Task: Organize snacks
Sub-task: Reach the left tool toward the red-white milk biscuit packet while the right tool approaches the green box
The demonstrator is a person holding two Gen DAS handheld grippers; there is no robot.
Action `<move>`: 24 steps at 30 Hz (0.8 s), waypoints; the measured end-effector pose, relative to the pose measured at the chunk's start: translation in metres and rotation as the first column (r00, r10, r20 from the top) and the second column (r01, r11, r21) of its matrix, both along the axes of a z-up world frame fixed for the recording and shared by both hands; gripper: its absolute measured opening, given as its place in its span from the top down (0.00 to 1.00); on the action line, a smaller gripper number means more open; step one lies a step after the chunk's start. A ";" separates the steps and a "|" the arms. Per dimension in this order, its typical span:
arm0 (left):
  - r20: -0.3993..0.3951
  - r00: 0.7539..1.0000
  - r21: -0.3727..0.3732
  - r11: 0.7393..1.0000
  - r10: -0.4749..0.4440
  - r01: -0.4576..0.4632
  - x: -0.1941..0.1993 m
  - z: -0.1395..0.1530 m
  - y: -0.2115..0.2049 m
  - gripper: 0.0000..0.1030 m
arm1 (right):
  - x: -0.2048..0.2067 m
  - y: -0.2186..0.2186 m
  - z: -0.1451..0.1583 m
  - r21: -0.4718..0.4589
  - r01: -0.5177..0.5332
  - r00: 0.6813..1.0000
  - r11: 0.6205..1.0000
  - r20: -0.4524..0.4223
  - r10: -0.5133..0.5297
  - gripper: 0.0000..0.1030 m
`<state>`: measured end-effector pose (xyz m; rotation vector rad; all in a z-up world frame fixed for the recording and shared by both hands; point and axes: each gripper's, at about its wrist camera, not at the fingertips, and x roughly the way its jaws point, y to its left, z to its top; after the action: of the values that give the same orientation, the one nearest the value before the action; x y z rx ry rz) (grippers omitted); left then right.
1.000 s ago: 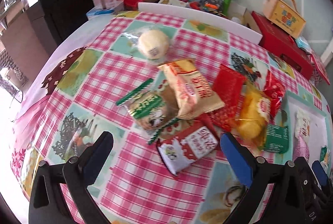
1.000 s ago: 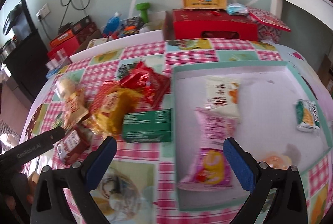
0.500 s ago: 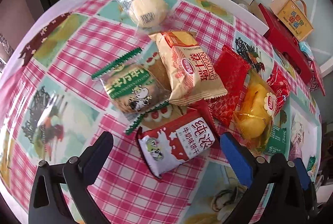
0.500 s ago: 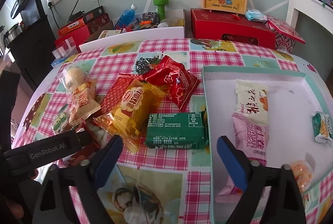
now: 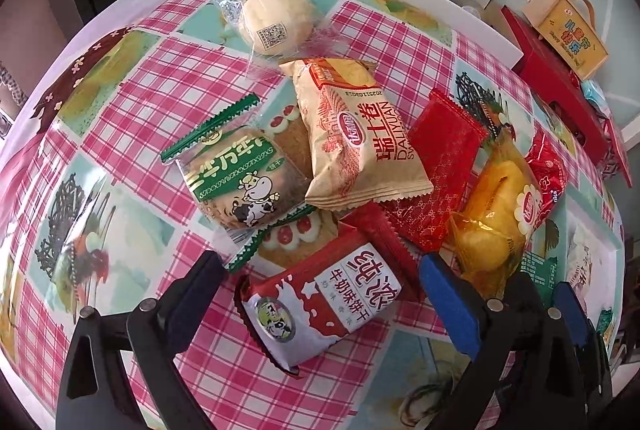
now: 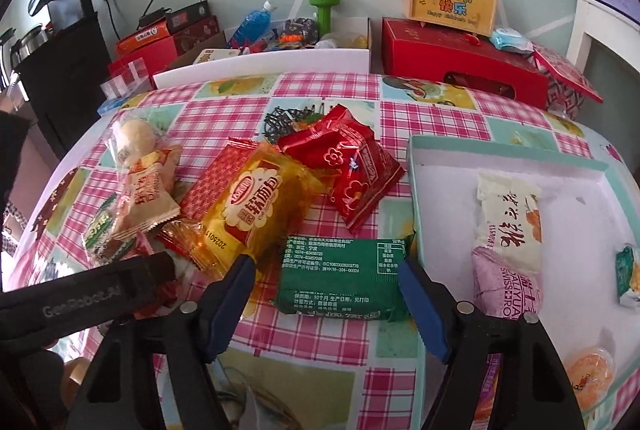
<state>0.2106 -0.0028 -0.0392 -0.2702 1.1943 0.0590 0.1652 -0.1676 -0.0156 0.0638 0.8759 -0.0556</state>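
From the left wrist, the left claw [image 5: 320, 290] gapes wide and holds nothing, a red-and-white milk snack packet [image 5: 320, 304] lying between its fingers on the checked tablecloth [image 5: 132, 102]. From the right wrist, the right claw [image 6: 326, 294] spreads wide and empty around a green packet [image 6: 344, 278], with the tray [image 6: 440, 158] just to its right and a yellow bread packet [image 6: 256, 208] ahead-left.

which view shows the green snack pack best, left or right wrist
Right wrist: the green snack pack lies whole between the open right gripper fingers, label readable. The left wrist view shows only a sliver behind the yellow bread packet.
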 end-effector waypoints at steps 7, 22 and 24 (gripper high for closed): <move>-0.005 1.000 0.019 1.000 0.013 -0.013 -0.004 0.001 0.003 0.04 | 0.001 0.000 -0.004 -0.010 -0.001 1.000 1.000 -0.015 0.001 0.27; -0.002 1.000 0.054 0.998 0.031 -0.031 -0.011 0.001 0.005 0.09 | 0.000 0.007 -0.006 -0.027 -0.037 0.999 0.999 -0.026 0.037 0.28; 0.007 1.000 0.066 0.998 0.015 -0.016 -0.012 0.001 0.000 0.17 | 0.000 0.011 -0.008 -0.061 -0.039 0.999 0.997 -0.025 0.038 0.28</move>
<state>0.1989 -0.0033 -0.0384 -0.2210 1.1818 0.1112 0.1656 -0.1565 -0.0234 -0.0112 0.8984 -0.0470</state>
